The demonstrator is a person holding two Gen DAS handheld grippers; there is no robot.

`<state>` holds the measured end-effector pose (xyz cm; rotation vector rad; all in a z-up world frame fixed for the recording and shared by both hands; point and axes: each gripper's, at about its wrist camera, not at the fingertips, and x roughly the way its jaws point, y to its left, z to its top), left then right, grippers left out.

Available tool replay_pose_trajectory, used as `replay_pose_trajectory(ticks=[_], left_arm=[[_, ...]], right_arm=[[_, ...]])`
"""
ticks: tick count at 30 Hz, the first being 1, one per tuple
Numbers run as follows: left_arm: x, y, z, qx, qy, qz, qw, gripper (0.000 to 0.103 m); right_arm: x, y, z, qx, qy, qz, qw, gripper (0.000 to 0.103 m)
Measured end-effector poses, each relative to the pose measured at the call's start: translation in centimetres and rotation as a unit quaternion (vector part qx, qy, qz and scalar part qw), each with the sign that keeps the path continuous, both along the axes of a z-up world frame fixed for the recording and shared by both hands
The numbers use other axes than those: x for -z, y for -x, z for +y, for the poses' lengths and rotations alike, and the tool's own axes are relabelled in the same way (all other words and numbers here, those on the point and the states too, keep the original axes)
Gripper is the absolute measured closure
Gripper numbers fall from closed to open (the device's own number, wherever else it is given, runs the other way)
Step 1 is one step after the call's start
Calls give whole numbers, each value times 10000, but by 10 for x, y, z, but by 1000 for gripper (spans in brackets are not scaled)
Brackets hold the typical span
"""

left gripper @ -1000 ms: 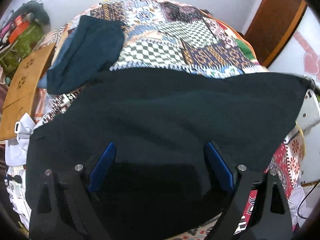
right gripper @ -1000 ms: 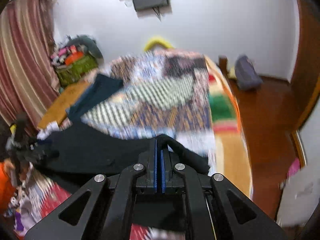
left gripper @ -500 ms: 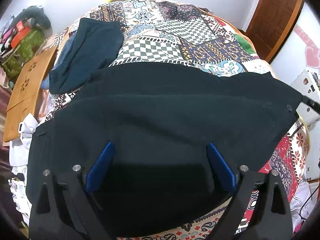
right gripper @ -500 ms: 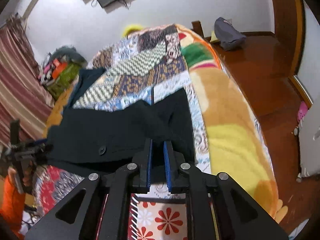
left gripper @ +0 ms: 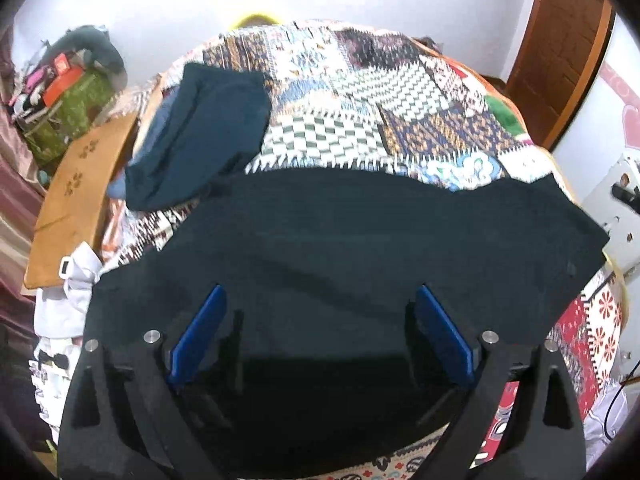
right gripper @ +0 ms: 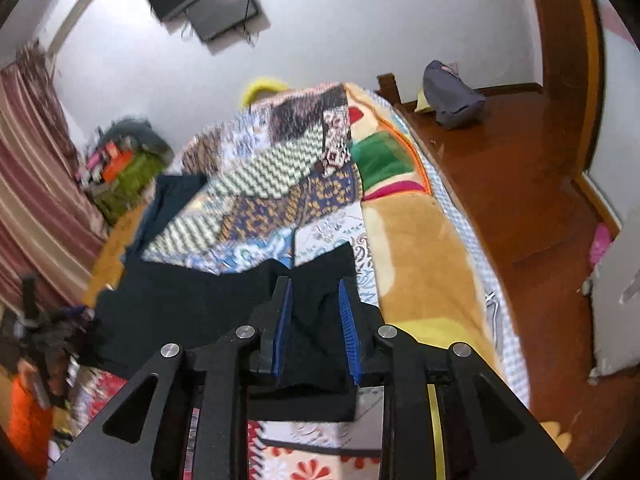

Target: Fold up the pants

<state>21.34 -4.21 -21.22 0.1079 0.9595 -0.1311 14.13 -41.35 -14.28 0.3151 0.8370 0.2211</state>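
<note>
Black pants point(left gripper: 360, 248) lie flat across the patchwork quilt point(left gripper: 360, 92); your left gripper point(left gripper: 318, 296) gapes wide, right gripper point(right gripper: 314, 286) partly spread, both holding nothing.

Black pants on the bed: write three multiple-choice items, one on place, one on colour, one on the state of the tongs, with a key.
1. Where does the folded dark teal garment lie relative to the black pants?
A. Beyond them, toward the left side of the bed
B. On top of them
C. On the floor

2. What colour are the pads of the tongs?
A. Red
B. Blue
C. White

3. How do the right tongs stand?
A. Clamped on the pants
C. Out of view
B. Open, a gap between the pads

Key: 1 A, the left wrist view shows it up-left past the pants' far edge. 2 B, both views show blue. 3 B, dark cloth shows between the parted pads.
</note>
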Motion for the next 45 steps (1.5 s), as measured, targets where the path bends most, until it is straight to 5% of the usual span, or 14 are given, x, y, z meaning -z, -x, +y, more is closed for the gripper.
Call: replay_pose_trajectory(ticks=[8, 17, 21, 32, 36, 40, 45], left_arm=[[2, -3, 1, 11, 88, 12, 10000, 7], [16, -8, 7, -27, 190, 134, 9997, 7], [19, -11, 6, -41, 220, 151, 9996, 7], [-2, -2, 43, -452, 283, -217, 9983, 7], [-10, 5, 77, -816, 334, -366, 9954, 7], [-20, 13, 118, -1198, 261, -556, 9909, 7], [-35, 21, 175, -1613, 308, -802, 9832, 7]], right_arm=[[54, -55, 40, -609, 849, 734, 9918, 81], [80, -66, 62, -987, 1483, 912, 9798, 75], [86, -64, 69, -1033, 1634, 837, 9776, 93], [38, -65, 37, -477, 2022, 384, 9774, 96], [25, -71, 34, -113, 2688, 423, 9622, 96], [-4, -66, 40, -208, 1976, 245, 9797, 94], [-36, -60, 93, -803, 1352, -97, 9875, 81]])
